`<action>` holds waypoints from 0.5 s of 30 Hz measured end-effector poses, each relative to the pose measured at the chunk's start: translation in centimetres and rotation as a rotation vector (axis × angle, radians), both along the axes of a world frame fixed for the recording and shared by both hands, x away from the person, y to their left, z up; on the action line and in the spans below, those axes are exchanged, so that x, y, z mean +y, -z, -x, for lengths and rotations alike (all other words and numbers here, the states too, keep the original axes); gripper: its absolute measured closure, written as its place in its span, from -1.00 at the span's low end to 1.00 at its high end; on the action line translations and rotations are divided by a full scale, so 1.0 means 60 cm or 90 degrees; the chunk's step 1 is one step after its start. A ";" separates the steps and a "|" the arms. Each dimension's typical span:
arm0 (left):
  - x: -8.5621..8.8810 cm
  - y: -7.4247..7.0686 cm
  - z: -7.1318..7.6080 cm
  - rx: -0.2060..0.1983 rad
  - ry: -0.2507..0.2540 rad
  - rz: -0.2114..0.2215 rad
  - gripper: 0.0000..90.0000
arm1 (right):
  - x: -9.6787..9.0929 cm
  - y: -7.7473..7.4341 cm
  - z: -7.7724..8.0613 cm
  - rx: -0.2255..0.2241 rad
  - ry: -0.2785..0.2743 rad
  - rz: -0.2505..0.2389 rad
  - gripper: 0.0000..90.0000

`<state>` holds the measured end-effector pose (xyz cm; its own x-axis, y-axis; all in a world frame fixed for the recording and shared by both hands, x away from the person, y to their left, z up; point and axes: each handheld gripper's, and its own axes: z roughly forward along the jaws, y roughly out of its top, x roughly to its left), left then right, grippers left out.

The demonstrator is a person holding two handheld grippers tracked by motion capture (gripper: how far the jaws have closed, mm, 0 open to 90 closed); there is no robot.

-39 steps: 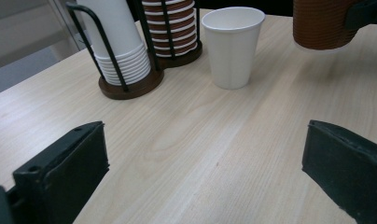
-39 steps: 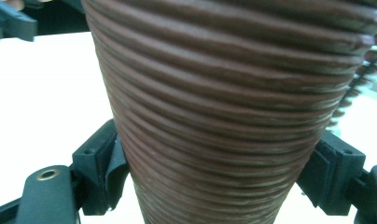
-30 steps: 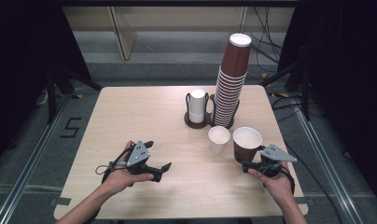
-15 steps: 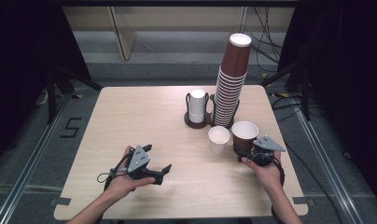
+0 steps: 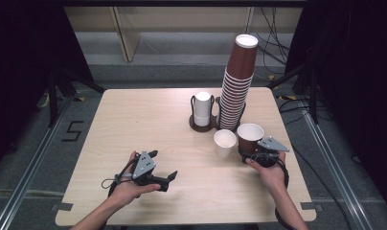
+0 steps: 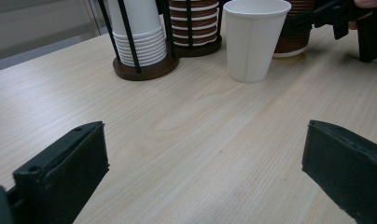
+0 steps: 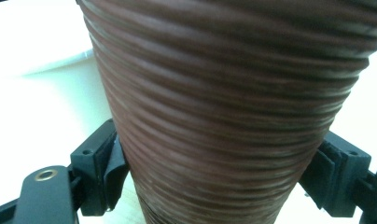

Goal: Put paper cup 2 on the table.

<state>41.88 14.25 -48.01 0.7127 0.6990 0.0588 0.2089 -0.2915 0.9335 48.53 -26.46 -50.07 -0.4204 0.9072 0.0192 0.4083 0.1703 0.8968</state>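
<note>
A single brown paper cup (image 5: 250,135) stands upright right of a single white paper cup (image 5: 225,142), close to it. My right gripper (image 5: 249,154) is shut on the brown cup low on its wall. In the right gripper view the ribbed brown cup (image 7: 224,93) sits between both jaws of the right gripper (image 7: 219,177), and the pads press its sides. My left gripper (image 5: 164,164) rests at the front left of the table, jaws wide apart. The left gripper (image 6: 200,172) is open with only bare wood between its jaws, and the white cup (image 6: 254,39) stands far ahead of it.
A tall stack of brown cups (image 5: 237,91) and a short stack of white cups (image 5: 202,109) stand in a dark wire holder at the table's back middle. The wooden table (image 5: 134,120) has dark floor and cables around it.
My right gripper has carried the brown cup a little left and away from the front edge, closer to the white cup. The left hand has stayed about where it was.
</note>
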 end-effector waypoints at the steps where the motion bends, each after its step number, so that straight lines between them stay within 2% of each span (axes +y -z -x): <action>1: 0.000 0.000 0.000 0.001 0.001 0.001 -1.00 | 0.005 0.001 0.001 0.003 0.010 -0.016 -0.58; 2: 0.000 0.000 0.000 0.002 0.001 0.000 -1.00 | 0.003 0.002 -0.001 -0.010 0.006 -0.005 -0.58; 3: 0.000 0.001 0.000 0.004 0.002 0.000 -1.00 | 0.004 0.002 -0.001 -0.007 0.007 -0.005 -0.59; 4: 0.001 0.001 0.000 0.005 0.002 0.002 -1.00 | 0.004 0.001 -0.001 -0.001 0.005 -0.004 -0.60; 5: 0.001 0.001 -0.001 0.008 0.002 0.002 -1.00 | 0.006 -0.001 0.002 0.021 0.007 -0.004 -0.61; 7: 0.003 0.000 -0.001 0.010 0.002 -0.001 -1.00 | 0.003 0.000 0.000 0.021 -0.003 0.013 -0.67; 9: 0.003 0.001 -0.002 0.007 0.006 0.009 -1.00 | 0.005 0.001 0.001 0.023 -0.005 0.014 -0.73; 10: 0.003 0.001 -0.002 0.009 0.003 0.007 -1.00 | 0.005 -0.001 0.003 0.037 -0.005 0.015 -0.76; 11: 0.004 0.002 -0.002 0.010 0.003 0.009 -1.00 | 0.005 -0.001 0.004 0.035 -0.004 0.015 -0.80; 13: 0.005 0.002 -0.002 0.012 0.001 0.004 -1.00 | 0.007 -0.003 0.008 0.052 -0.006 0.014 -0.91; 14: 0.006 0.003 -0.002 0.013 0.001 0.002 -1.00 | 0.012 -0.002 0.011 0.061 0.006 0.000 -0.96; 15: 0.006 0.004 -0.002 0.014 0.000 0.001 -1.00 | 0.006 -0.004 0.011 0.057 -0.008 0.024 -0.99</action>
